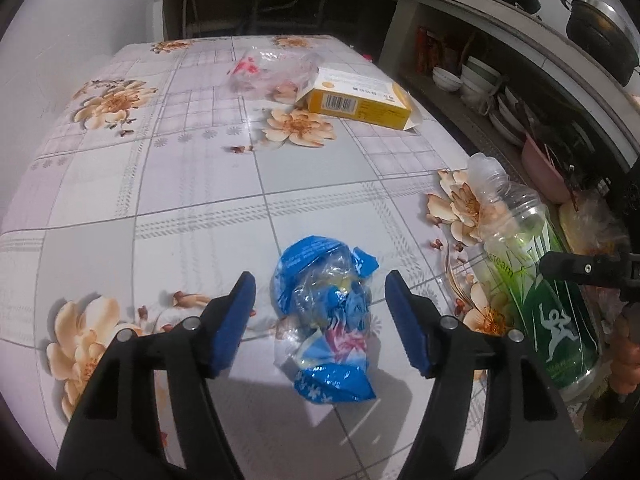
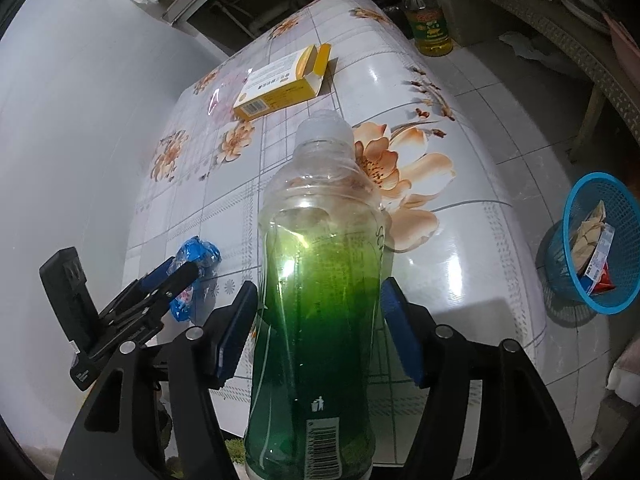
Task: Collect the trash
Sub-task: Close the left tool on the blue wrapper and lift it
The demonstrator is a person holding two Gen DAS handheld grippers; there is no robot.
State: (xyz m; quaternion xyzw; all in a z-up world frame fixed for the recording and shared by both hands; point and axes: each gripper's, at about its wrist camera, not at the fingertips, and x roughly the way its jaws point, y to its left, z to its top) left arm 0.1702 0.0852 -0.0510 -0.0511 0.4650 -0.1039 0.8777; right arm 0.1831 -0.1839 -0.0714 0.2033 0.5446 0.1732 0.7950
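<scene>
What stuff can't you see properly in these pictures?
- Bottle: its base is cut off by the bottom edge of the right wrist view.
- Blue wrapper: partly hidden behind the left gripper there.
- Blue basket: its contents are too small to name.
- Yellow box: print too small to read.

Black plastic claw (image 1: 320, 292) arms, blue pads (image 1: 404, 320), silver rivets (image 1: 447, 322).
</scene>
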